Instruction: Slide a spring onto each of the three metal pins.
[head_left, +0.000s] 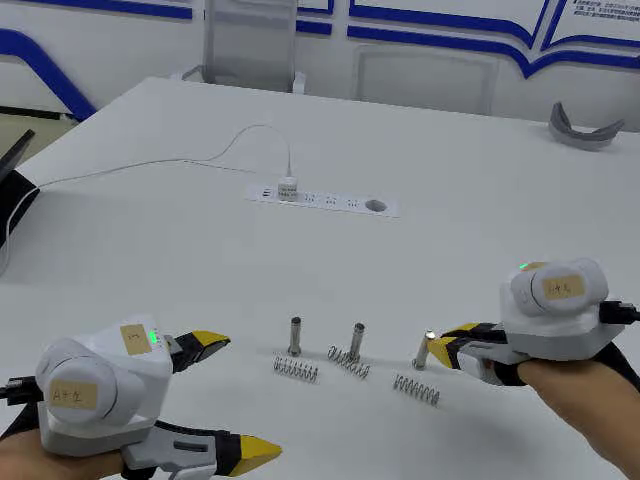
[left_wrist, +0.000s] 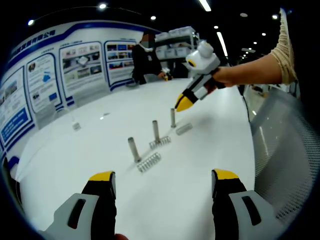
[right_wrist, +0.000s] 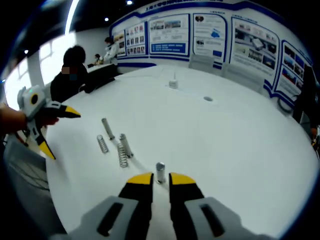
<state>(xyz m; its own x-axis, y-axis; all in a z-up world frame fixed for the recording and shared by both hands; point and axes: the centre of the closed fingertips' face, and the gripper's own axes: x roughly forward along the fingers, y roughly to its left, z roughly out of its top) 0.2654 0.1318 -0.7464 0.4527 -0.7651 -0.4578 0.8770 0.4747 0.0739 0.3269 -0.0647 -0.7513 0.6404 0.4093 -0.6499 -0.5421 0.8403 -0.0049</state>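
L tongs (head_left: 233, 395), spread wide and empty, hover over the desk (head_left: 450, 180) at near-left; three pins (head_left: 356, 340) stand upright in a row, a spring (head_left: 296, 369) lying flat by each. R tongs (head_left: 443, 346) sit nearly closed around the rt pin (head_left: 424, 350) at its top, can't tell if gripping. The rt spring (head_left: 416, 389) lies crosswise just below them.

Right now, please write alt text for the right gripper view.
The right gripper has its yellow fingers closely flanking a metal pin; contact is unclear. Beyond, on the white table, two more pins stand with two springs lying beside them; the open left gripper is at left.
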